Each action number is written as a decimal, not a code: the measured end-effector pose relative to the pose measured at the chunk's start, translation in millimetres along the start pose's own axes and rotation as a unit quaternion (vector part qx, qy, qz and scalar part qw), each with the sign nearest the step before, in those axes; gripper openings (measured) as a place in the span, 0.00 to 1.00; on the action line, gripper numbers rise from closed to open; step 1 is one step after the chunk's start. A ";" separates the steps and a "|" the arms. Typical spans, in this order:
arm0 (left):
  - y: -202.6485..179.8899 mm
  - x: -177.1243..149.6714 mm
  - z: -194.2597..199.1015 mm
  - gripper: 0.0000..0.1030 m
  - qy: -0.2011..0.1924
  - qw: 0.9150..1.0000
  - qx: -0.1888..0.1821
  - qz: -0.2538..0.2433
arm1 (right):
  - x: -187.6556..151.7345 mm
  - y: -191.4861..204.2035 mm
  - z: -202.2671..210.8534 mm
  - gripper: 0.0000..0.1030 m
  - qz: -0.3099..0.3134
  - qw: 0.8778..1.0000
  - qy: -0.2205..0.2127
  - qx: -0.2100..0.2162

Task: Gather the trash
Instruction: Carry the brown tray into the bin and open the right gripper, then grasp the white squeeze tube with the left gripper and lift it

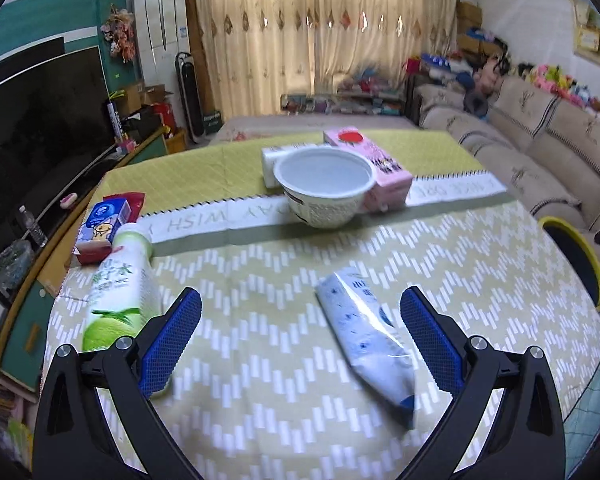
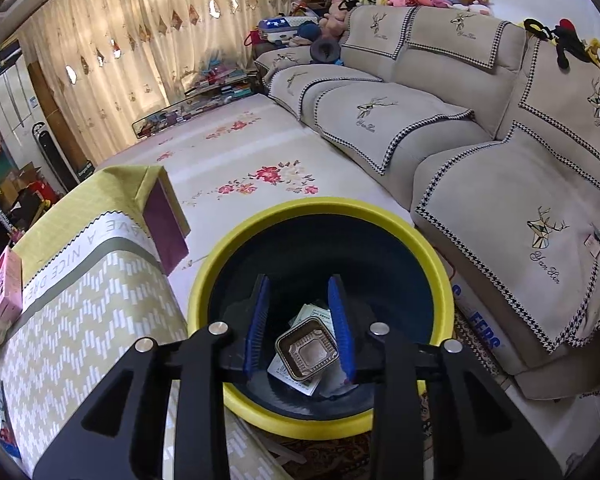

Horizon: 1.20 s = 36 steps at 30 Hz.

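Note:
In the left wrist view my left gripper [image 1: 300, 300] is open wide above the table. A blue-white foil wrapper [image 1: 366, 340] lies between its fingers, nearer the right one. A green bottle [image 1: 122, 292] lies by the left finger. A white paper bowl [image 1: 324, 186], a pink carton [image 1: 374, 164] and a blue carton [image 1: 102, 220] lie farther off. In the right wrist view my right gripper [image 2: 300, 292] hangs open and empty over the yellow-rimmed bin [image 2: 212, 264]. A foil tray [image 2: 306, 354] and papers lie in the bin.
The table [image 1: 280, 380] has a yellow-green zigzag cloth. The bin [image 1: 580, 256] stands on the floor off the table's right edge. A beige sofa [image 2: 500, 160] runs along the right. A TV [image 1: 32, 128] stands to the left.

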<state>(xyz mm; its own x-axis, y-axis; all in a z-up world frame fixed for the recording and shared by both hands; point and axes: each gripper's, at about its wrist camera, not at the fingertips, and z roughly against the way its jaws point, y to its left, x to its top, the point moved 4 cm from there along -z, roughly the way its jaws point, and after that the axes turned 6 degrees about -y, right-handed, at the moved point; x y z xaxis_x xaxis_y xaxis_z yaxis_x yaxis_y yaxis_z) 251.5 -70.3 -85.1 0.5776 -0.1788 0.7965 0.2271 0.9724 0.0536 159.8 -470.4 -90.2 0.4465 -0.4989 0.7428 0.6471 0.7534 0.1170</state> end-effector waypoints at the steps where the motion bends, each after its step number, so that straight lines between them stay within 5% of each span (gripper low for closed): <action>1: -5.0 -0.7 -4.3 0.95 0.012 1.000 -0.004 0.002 | -1.2 1.4 0.2 0.30 0.001 1.000 0.002 0.006; 9: -25.2 -11.0 -38.4 0.95 0.088 0.995 -0.032 0.022 | -3.7 5.2 6.3 0.33 0.002 0.999 0.003 0.034; 16: -30.1 -14.9 -58.2 0.73 0.123 0.992 -0.030 0.022 | -5.4 -0.7 5.4 0.34 -0.005 0.999 0.008 0.041; 20: -38.2 -14.5 -58.2 0.57 0.117 0.993 -0.022 0.002 | -8.3 -4.4 2.6 0.34 -0.008 0.999 0.012 0.041; 22: -44.8 -13.7 -57.0 0.41 0.114 0.993 -0.026 -0.006 | -9.8 -5.4 1.8 0.34 -0.008 0.999 0.014 0.042; 25: -55.7 -12.5 -55.4 0.34 0.112 0.993 -0.037 -0.018 | -10.5 -6.5 1.9 0.34 -0.010 0.999 0.015 0.045; 36: -123.2 10.3 -32.7 0.30 0.089 0.988 -0.108 -0.069 | -6.7 -28.0 14.4 0.34 -0.028 0.998 0.001 0.054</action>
<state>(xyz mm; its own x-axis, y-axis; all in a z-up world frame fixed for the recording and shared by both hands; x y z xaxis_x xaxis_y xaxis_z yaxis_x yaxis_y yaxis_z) 255.1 -196.8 -103.2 0.6540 -0.3506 0.6703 0.4643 0.8856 0.0102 129.8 -482.0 -88.9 0.4136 -0.5417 0.7317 0.6004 0.7665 0.2280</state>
